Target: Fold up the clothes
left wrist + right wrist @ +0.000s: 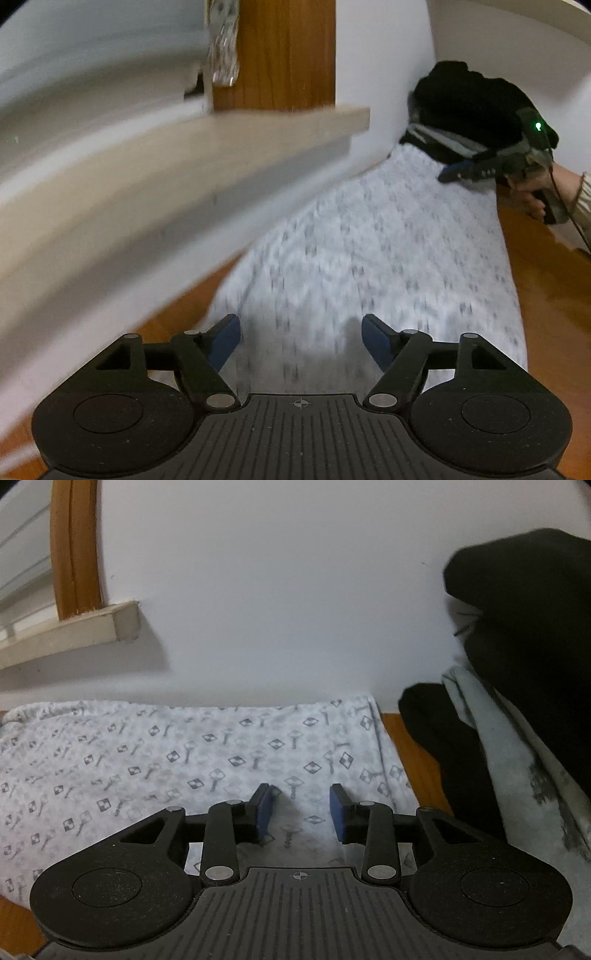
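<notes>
Patterned white garment (207, 753) lies flat on the wooden surface (554, 295) against the wall (277, 590), likely spread for folding. Long axis runs along the wall, from the left gripper (301, 341) toward the dark clothes pile (476, 107) at 2 o'clock. Right gripper (303, 810) hangs over the pile-side end. Both jaws spread apart, gripping nothing.

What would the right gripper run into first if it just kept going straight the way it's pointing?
Probably the white patterned garment lying flat ahead of the open right gripper, then the white wall behind it. Depth is unclear; if it is angled level, it may clear the cloth and meet the wall.
</notes>
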### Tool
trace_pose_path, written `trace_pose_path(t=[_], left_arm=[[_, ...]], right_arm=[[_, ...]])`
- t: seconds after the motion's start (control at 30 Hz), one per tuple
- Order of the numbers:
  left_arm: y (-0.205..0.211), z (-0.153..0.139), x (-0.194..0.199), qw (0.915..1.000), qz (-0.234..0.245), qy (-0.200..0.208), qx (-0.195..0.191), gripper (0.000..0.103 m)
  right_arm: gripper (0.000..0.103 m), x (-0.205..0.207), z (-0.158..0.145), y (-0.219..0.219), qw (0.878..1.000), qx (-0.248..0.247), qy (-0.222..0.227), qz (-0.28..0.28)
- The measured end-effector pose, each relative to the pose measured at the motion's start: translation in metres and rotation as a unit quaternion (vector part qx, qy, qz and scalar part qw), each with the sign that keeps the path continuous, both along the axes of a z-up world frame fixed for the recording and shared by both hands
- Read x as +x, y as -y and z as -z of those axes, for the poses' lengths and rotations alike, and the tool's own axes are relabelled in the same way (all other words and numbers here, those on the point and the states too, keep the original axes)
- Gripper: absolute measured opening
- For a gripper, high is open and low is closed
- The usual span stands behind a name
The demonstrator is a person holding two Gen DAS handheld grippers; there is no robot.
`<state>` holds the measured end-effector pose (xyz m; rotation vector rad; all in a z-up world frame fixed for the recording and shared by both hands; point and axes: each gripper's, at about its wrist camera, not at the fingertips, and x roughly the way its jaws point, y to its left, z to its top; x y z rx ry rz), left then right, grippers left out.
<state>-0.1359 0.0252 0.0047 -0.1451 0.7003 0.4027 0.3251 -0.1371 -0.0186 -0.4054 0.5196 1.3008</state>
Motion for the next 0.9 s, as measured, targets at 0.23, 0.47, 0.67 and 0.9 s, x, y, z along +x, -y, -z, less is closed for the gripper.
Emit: trace_pose_path(t=[0.23, 0.47, 0.67, 0.9], left_arm=[[0.006, 0.01, -0.027, 0.9988, 0.006, 0.039, -0.029, 0.076], [0.015, 0.011, -0.032, 0.9987, 0.004, 0.043, -0.024, 0.079], [-0.001, 0.009, -0.043, 0.9945, -0.042, 0.082, -0.05, 0.079], [-0.018, 0.006, -0.058, 0.9845, -0.096, 0.126, -0.075, 0.081]], right_arm=[[0.034, -0.003, -0.003, 0.026, 1.0, -0.018, 0.004, 0.005], [0.035, -0.001, -0.011, 0.044, 0.999, -0.013, -0.007, 0.03], [0.035, 0.028, -0.012, 0.054, 0.995, -0.01, -0.034, 0.093], [0.036, 0.033, -0.009, 0.023, 0.995, -0.009, -0.029, 0.095]])
